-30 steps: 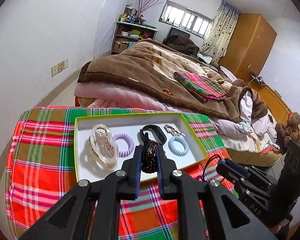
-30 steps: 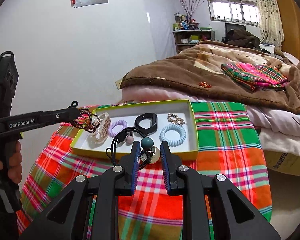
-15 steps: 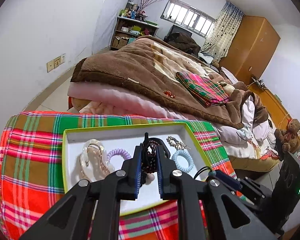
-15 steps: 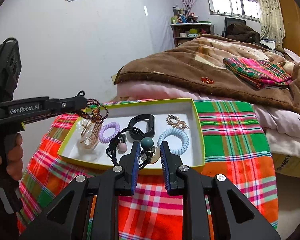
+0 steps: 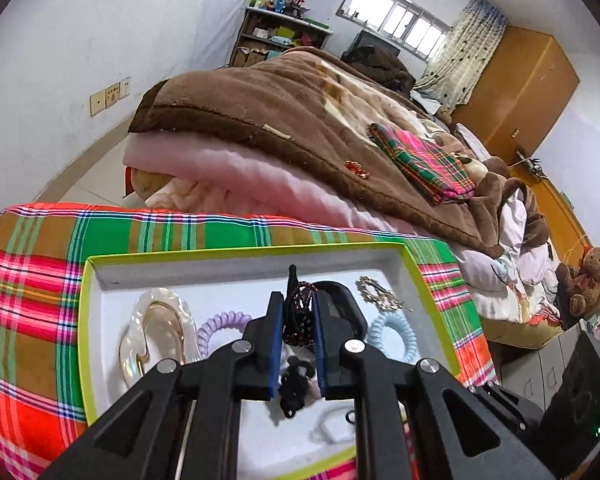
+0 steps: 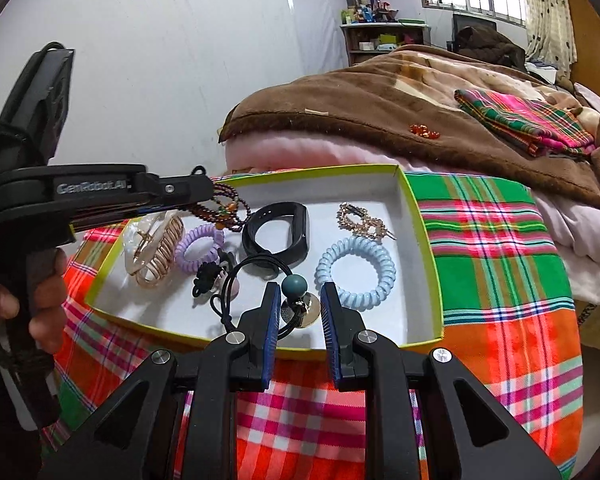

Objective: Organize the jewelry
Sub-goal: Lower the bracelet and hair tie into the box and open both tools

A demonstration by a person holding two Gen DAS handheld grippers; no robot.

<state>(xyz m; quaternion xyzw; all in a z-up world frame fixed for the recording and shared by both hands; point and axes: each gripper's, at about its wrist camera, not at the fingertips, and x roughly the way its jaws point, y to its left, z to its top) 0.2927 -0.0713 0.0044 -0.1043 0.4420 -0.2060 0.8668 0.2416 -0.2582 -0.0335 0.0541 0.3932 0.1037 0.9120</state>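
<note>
Bead bracelet (image 6: 224,210), dark red w/ a few orange beads, hangs clamped in left gripper (image 5: 298,322) jaws, above the tray's (image 6: 420,236) left-rear part. In left wrist view the beads (image 5: 300,312) sit pinched between the blue pads (image 5: 275,344), jaws nearly together on them.

Tray = white inside, lime rim, sits on plaid cloth (image 6: 496,280) over the desk. In tray, left to right: shell-look hair claw (image 6: 154,248) at left end, purple coil tie (image 6: 198,246) just beside it, black band (image 6: 276,232) mid-rear, gold clip (image 6: 358,218) right-rear, blue coil tie (image 6: 356,268) right-front. Small black bow tie (image 6: 208,276) w/ pinkish bit lies in front of the purple coil.

Right gripper (image 6: 300,312) at tray's front edge, jaws partly apart w/ a teal-bead hair tie (image 6: 294,286) between them; round metal charm below the bead, black elastic loop trailing left over tray floor. Cannot tell if pads actually grip the tie, gaps visible on both sides of the bead.

Person's left hand (image 6: 40,308) wraps the left gripper handle, left of tray.

Behind tray: bed w/ brown blanket (image 6: 380,104), folded plaid cloth (image 6: 524,120) on it. Small orange thing (image 6: 424,131) on the blanket, too small to ID.
</note>
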